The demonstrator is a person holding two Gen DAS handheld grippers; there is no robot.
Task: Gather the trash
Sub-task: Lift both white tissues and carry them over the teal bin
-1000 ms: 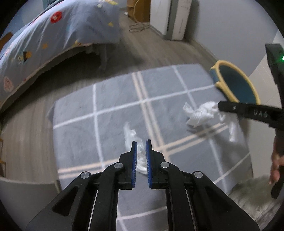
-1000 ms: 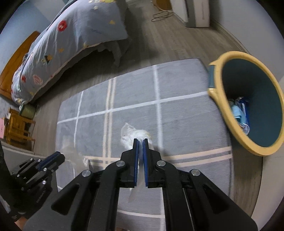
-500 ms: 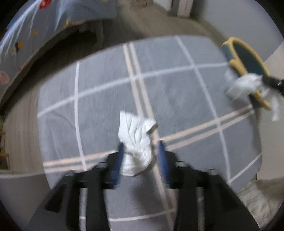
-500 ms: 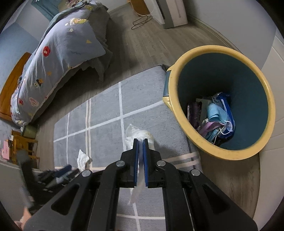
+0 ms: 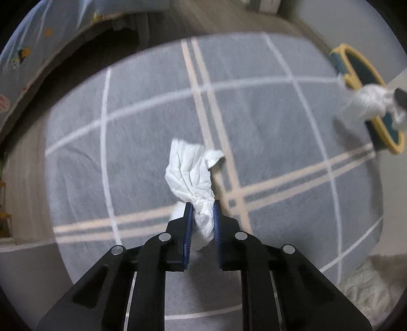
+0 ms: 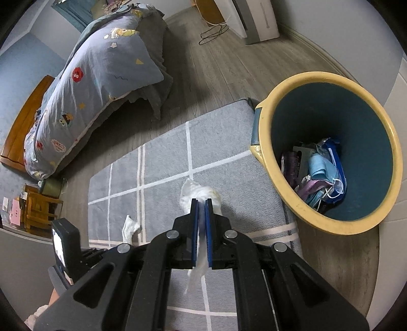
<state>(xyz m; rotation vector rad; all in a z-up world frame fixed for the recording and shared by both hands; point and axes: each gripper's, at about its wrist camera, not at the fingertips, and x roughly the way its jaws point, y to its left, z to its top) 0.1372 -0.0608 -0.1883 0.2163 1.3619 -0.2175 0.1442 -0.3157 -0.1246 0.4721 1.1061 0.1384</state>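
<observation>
A crumpled white tissue lies on the grey lined rug. My left gripper points down at it, its jaws closing, and the blue pads pinch the tissue's lower end. My right gripper is shut on a second white tissue, whose tail hangs below the pads. It hovers over the rug just left of the yellow-rimmed teal bin. In the left wrist view the held tissue shows in front of the bin. The left gripper's body and its tissue show at the lower left of the right wrist view.
The bin holds face masks and wrappers. A bed with a blue patterned duvet stands beyond the rug on the wooden floor. A wooden stool is at the left, a white appliance with a cable by the far wall.
My left gripper came down over the tissue on the rug, opened around it and closed on it. My right gripper carried its tissue to the right, up beside the bin.
</observation>
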